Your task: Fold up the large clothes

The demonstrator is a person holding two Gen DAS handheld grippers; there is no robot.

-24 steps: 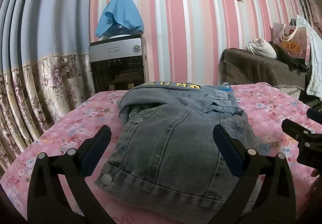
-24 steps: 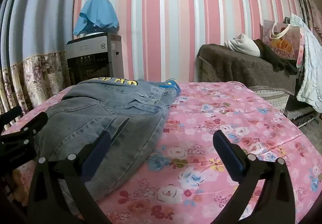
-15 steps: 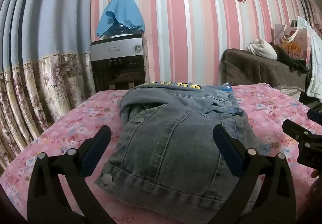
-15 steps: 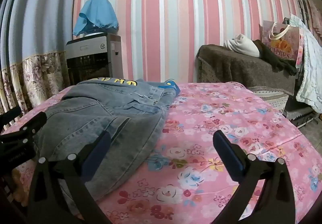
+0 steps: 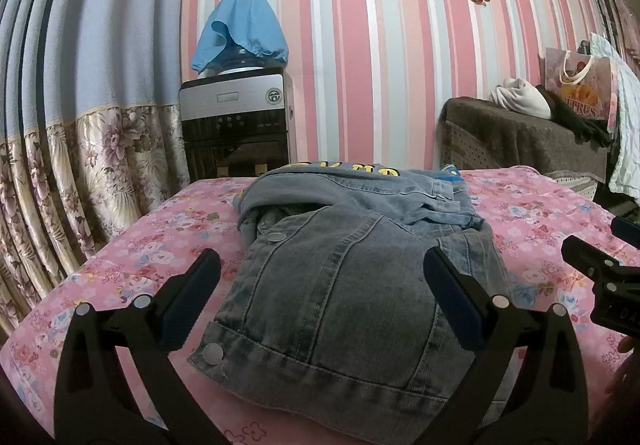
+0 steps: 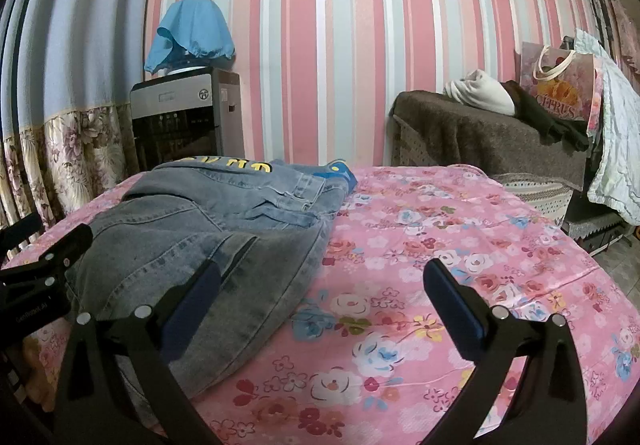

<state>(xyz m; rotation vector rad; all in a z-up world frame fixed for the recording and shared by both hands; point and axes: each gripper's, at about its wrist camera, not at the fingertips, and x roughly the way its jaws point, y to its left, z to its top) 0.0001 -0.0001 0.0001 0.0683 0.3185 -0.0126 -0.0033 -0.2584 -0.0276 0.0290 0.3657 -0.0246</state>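
Because the denim jacket (image 5: 344,285) is heavy and stiff, grasp its near hem; both grippers' fingers (image 5: 192,293) stand released.

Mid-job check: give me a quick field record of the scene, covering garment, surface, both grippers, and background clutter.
garment: denim jacket, folded into a compact bundle, yellow lettering at its far edge
surface: pink floral sheet, jacket lies on its left part in the right wrist view
left gripper: open, above the jacket's near hem, holding nothing
right gripper: open, over the jacket's right edge and bare sheet, holding nothing
background: water dispenser under a blue cover, gift bag on a brown-covered stand
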